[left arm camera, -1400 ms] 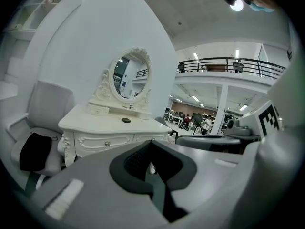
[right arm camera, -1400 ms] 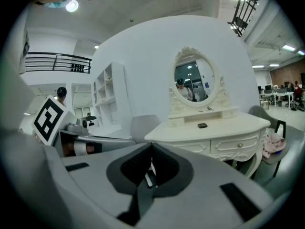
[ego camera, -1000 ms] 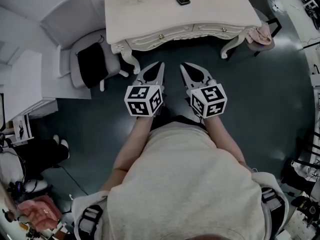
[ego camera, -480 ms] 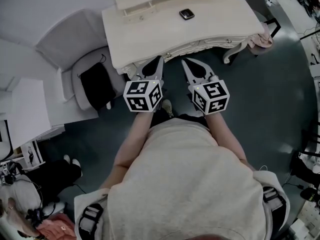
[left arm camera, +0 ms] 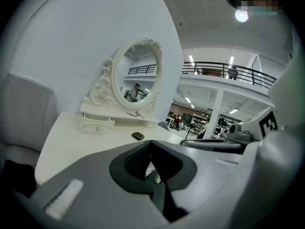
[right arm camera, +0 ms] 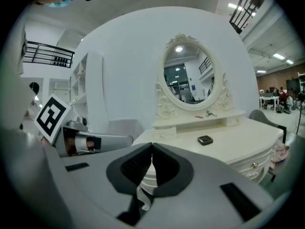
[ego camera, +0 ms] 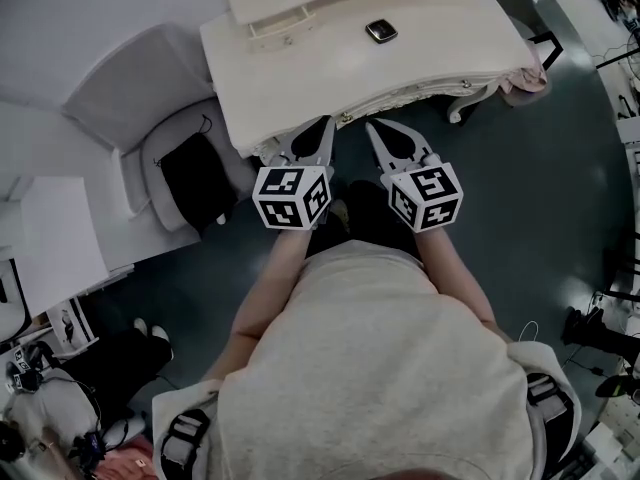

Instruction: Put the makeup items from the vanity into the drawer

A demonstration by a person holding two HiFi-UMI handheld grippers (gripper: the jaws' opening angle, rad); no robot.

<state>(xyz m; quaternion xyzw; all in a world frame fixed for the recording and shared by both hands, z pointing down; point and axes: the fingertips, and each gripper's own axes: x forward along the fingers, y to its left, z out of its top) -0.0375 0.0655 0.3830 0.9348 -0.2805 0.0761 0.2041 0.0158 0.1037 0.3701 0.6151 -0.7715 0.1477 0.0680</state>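
Observation:
A cream vanity (ego camera: 330, 63) stands ahead of me. On its top lies a small dark compact (ego camera: 381, 31), which also shows as the compact (left arm camera: 138, 136) in the left gripper view and the compact (right arm camera: 205, 140) in the right gripper view. An eyelash curler (right arm camera: 209, 113) lies on the raised shelf under the oval mirror (right arm camera: 188, 78). The shelf has a small drawer (left arm camera: 97, 125), closed. My left gripper (ego camera: 325, 121) and right gripper (ego camera: 371, 126) hang side by side at the vanity's front edge, both shut and holding nothing.
A grey armchair (ego camera: 135, 98) with a black bag (ego camera: 195, 176) on its seat stands left of the vanity. A stool with pink cloth (ego camera: 522, 68) is at its right end. The vanity's front drawers (right arm camera: 255, 165) are closed. Dark floor (ego camera: 520, 198) lies all around.
The vanity has come closer and swung a little; both grippers now reach its front edge, where before they hung over the floor short of it. The jaws stayed shut.

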